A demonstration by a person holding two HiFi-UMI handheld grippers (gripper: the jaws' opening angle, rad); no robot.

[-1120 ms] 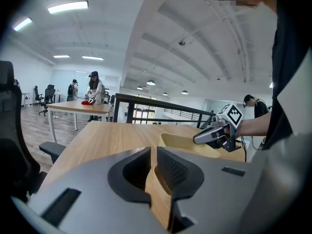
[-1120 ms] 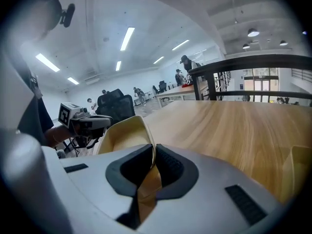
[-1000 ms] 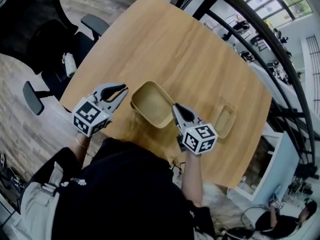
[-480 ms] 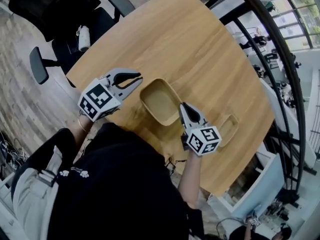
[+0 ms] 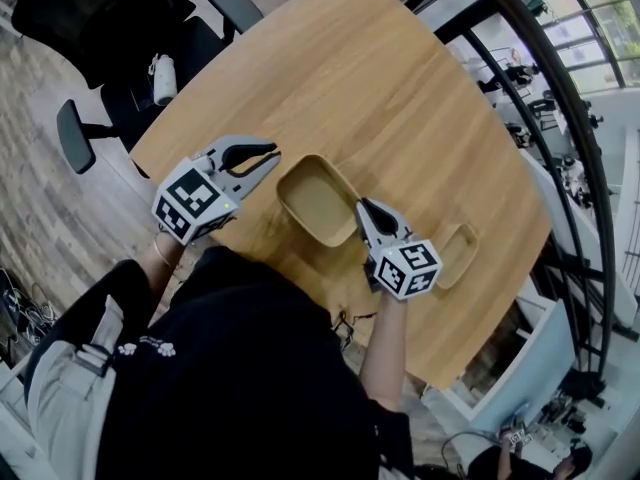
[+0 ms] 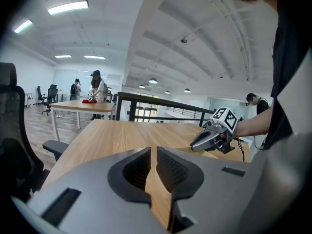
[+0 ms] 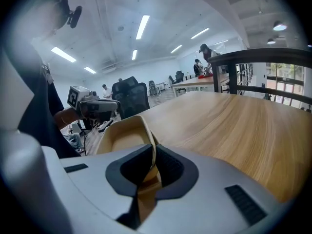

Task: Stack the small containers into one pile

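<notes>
A large beige container sits near the front edge of the wooden table. My right gripper is shut on its right rim; in the right gripper view the thin beige wall is pinched between the pads of that gripper. A smaller beige container lies to the right of my right hand. My left gripper hovers just left of the large container, its jaws together with nothing between them. Each gripper shows in the other's view: right gripper, left gripper.
A black office chair with a white bottle on its seat stands off the table's left side. A dark curved railing runs along the far right. Other desks and people are far off in the room.
The right gripper has sunk slightly, still pinching the container's rim. The head camera's framing shifted. The left gripper has stayed where it was.
</notes>
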